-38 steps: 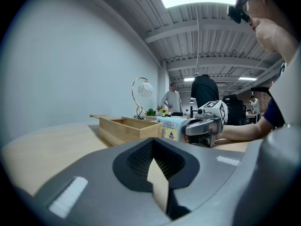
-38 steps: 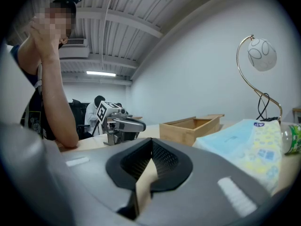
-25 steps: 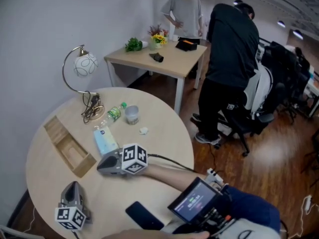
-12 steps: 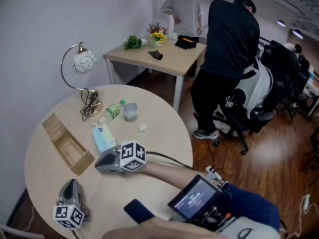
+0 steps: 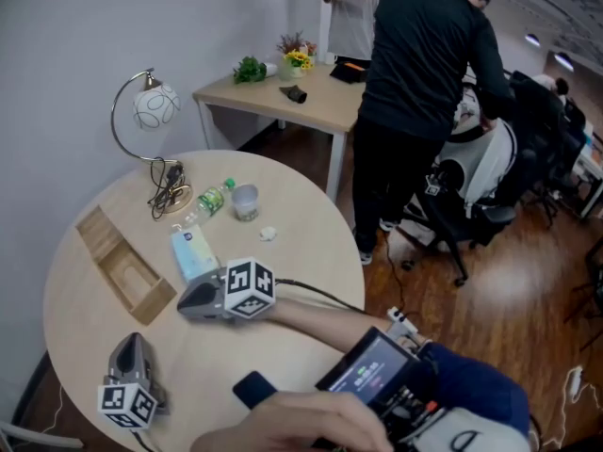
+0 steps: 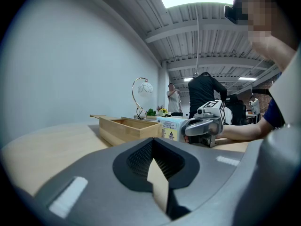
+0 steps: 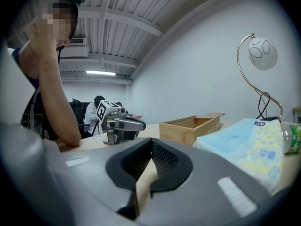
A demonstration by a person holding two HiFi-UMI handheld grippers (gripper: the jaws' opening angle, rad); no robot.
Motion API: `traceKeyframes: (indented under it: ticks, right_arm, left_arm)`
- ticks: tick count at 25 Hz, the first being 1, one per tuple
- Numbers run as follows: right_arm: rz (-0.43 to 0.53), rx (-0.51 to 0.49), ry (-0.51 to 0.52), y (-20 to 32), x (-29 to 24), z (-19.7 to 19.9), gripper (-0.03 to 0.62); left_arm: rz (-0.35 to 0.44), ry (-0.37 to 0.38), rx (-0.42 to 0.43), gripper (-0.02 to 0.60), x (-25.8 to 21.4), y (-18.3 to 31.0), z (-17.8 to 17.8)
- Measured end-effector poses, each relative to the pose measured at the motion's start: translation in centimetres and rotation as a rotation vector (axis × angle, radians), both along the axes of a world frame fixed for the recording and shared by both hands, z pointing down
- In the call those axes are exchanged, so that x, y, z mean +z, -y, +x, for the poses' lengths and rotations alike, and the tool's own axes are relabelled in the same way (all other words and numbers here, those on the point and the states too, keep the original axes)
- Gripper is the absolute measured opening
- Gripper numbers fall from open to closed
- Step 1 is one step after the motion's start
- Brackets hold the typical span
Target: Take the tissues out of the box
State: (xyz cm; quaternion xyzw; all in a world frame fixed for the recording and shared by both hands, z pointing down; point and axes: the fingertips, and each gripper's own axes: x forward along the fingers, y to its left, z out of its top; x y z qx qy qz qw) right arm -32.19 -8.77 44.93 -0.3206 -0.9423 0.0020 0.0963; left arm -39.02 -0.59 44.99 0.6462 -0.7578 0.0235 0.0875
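Tissue pack (image 5: 193,252): lying flat on the round table (image 5: 292,252), outside the wooden box (image 5: 154,300) and just beside its long wall.
Right gripper (image 5: 184,301): resting just beside the pack's near end, jaws pressing together on nothing.
Left gripper (image 5: 133,345): sitting nearer the person, jaws closed, empty.
Bottle (image 5: 212,202), cup (image 5: 246,201), lamp (image 5: 151,106): standing beyond the pack.

Steep overhead; two low across table (image 5: 311,243)

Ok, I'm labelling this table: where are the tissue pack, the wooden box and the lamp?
tissue pack (image 5: 193,250), head view, middle of its top face.
wooden box (image 5: 135,278), head view, bare inside bottom.
lamp (image 5: 154,107), head view, round shade.
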Motion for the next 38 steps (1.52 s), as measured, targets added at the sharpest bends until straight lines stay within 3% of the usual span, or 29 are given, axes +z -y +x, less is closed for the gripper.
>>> traceKeyframes:
  ticks: [38]
  right_arm:
    - [-0.015,0.022,0.012,0.2,0.4,-0.4,0.006]
  left_arm:
    - [-0.008,-0.001,0.001,0.005,0.5,-0.2,-0.4]
